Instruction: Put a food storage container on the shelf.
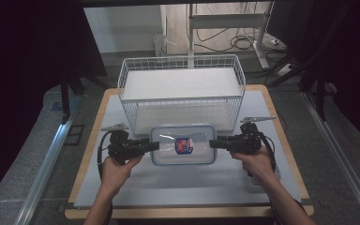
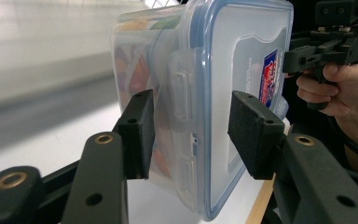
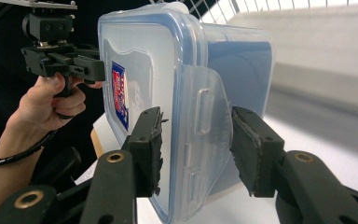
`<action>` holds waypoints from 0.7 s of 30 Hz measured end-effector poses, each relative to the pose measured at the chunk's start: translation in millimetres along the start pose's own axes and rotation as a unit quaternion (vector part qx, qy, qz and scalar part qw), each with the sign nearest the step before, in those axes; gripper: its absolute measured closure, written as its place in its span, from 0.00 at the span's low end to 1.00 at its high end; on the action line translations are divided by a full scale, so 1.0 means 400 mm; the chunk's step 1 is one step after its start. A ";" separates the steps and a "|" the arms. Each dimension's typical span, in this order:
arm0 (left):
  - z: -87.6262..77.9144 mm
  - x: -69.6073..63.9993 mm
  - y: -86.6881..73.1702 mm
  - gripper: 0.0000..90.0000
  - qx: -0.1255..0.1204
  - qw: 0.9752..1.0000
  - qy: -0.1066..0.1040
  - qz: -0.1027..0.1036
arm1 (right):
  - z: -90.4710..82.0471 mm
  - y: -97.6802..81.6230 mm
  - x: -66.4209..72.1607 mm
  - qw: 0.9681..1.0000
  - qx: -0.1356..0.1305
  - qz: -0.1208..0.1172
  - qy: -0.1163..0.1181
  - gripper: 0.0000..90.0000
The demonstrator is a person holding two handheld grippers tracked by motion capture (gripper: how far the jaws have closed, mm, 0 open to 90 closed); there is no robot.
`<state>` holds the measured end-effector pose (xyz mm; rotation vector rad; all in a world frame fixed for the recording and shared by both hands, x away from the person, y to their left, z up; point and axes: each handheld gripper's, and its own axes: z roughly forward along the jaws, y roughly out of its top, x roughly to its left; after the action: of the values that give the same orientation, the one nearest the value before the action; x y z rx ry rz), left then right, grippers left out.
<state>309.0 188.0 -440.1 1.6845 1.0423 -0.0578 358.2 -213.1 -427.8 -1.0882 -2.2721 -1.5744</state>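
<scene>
A clear plastic food container [image 1: 183, 144] with a blue-rimmed snap lid and a red and blue label hangs level over the table, just in front of the wire basket. My left gripper [image 1: 154, 146] is shut on its left end, with the pads over the lid latch [image 2: 179, 98]. My right gripper [image 1: 212, 143] is shut on the opposite end. In the left gripper view the container [image 2: 214, 70] sits between my left gripper's [image 2: 193, 133] pads, and coloured food shows through its wall. In the right gripper view the container [image 3: 168, 70] fills my right gripper's [image 3: 196, 147] jaws.
A white wire basket [image 1: 180, 58] stands at the back of the table, right behind the container. The white mat [image 1: 183, 187] covers the wooden tabletop. Dark stands and cables lie on the floor beyond the table's far edge.
</scene>
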 end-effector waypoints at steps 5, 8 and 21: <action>-0.014 -0.010 0.037 0.58 -0.004 1.000 0.005 0.009 | -0.010 0.045 0.012 1.000 -0.008 -0.008 0.001 0.60; -0.020 -0.013 0.058 0.58 -0.011 1.000 0.005 0.010 | -0.012 0.066 0.017 1.000 -0.013 -0.013 0.001 0.60; -0.041 -0.025 0.162 0.58 -0.030 0.999 0.010 0.020 | -0.027 0.155 0.028 0.999 -0.033 -0.023 0.000 0.60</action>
<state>337.9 194.4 -379.5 1.6544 1.0143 0.0156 387.7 -206.3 -371.4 -1.0587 -2.2745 -1.6785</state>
